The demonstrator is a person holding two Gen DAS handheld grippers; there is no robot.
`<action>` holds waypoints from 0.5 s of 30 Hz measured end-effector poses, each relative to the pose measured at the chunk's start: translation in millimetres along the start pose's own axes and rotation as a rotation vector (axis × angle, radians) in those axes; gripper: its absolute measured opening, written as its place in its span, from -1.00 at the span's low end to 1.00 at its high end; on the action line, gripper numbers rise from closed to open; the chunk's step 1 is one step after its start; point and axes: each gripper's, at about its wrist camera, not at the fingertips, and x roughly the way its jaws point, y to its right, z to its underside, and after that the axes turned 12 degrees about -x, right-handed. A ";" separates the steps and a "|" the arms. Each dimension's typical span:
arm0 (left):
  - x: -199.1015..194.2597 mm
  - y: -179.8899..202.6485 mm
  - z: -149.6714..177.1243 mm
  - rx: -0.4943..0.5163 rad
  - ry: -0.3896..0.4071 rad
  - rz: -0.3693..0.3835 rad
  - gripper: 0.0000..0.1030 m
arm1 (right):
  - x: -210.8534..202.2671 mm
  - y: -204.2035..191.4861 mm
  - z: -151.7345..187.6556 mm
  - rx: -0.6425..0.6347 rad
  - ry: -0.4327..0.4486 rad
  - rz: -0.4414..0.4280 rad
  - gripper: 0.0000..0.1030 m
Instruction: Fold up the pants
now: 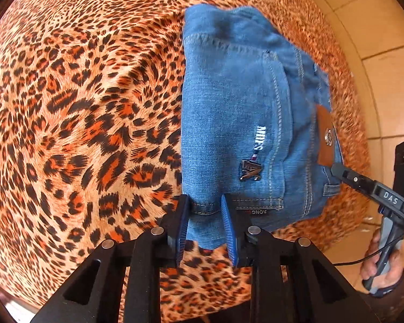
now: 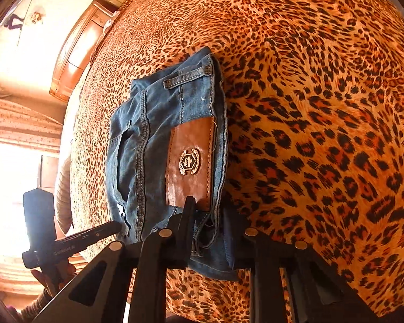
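On the leopard-print bedcover (image 1: 80,123) the pants (image 1: 237,123) lie as a small thick folded bundle, with the brown leather patch (image 2: 191,161) of the waistband on top. The left gripper (image 1: 206,223) is clamped on the near corner of the denim, and the right gripper (image 2: 208,231) is closed around the waistband edge just below the patch. I think the risk is that the stiff layers spring open or slide apart if one tong lets go earlier or pulls sideways, because the bundle is thick
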 end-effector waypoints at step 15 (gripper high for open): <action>-28.6 25.7 -63.5 -0.124 0.099 0.002 -0.19 | -4.0 40.9 -54.7 0.162 0.044 0.053 0.01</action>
